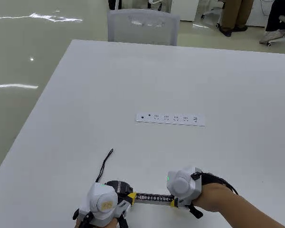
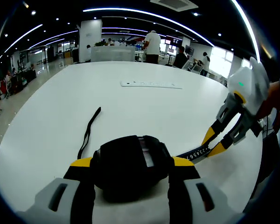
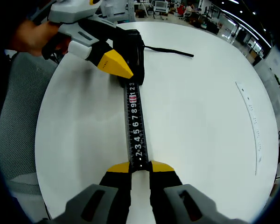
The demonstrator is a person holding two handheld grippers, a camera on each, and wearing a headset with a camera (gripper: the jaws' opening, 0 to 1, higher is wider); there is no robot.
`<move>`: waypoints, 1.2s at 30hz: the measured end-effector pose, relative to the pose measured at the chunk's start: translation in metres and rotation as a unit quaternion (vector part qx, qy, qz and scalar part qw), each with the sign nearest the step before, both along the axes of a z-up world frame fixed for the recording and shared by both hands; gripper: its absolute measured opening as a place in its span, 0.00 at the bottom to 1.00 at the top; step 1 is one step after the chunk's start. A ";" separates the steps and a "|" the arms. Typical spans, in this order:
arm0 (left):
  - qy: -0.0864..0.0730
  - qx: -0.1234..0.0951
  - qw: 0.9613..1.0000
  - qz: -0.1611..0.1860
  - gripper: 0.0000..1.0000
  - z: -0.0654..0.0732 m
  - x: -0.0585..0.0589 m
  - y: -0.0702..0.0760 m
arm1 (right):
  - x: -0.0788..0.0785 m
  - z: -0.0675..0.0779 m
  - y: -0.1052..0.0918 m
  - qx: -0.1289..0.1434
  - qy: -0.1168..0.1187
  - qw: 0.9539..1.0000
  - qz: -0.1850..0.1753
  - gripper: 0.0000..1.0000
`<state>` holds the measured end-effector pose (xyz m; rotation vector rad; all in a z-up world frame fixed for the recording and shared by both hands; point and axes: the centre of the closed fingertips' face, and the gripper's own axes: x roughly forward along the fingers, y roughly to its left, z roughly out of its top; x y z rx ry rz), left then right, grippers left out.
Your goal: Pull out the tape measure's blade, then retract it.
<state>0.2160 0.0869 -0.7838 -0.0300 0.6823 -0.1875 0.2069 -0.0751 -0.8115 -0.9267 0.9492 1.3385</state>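
Note:
A black tape measure [image 2: 128,168] rests on the white table [image 1: 133,85], and my left gripper [image 2: 130,163] is shut on its case from both sides. Its blade [image 3: 136,121] is drawn out a short way, showing numbers up to about 13. My right gripper [image 3: 140,166] is shut on the blade's end. In the head view the left gripper [image 1: 122,195] and the right gripper [image 1: 174,201] sit near the table's front edge, with the blade [image 1: 152,197] stretched between them. The case's black wrist strap [image 1: 104,164] trails away over the table.
A white power strip [image 1: 170,118] lies flat mid-table, beyond the grippers. A grey chair [image 1: 142,26] stands at the far edge. People stand and sit in the room behind.

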 end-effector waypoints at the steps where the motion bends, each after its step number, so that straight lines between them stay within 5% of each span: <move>1: 0.000 0.000 1.000 0.000 0.59 -0.001 0.000 0.000 | 0.001 -0.002 0.001 0.000 0.000 1.000 0.000 0.14; 36: 0.002 -0.006 1.000 -0.004 0.59 0.001 0.000 0.001 | -0.002 0.001 0.022 0.021 0.005 1.000 -0.002 0.13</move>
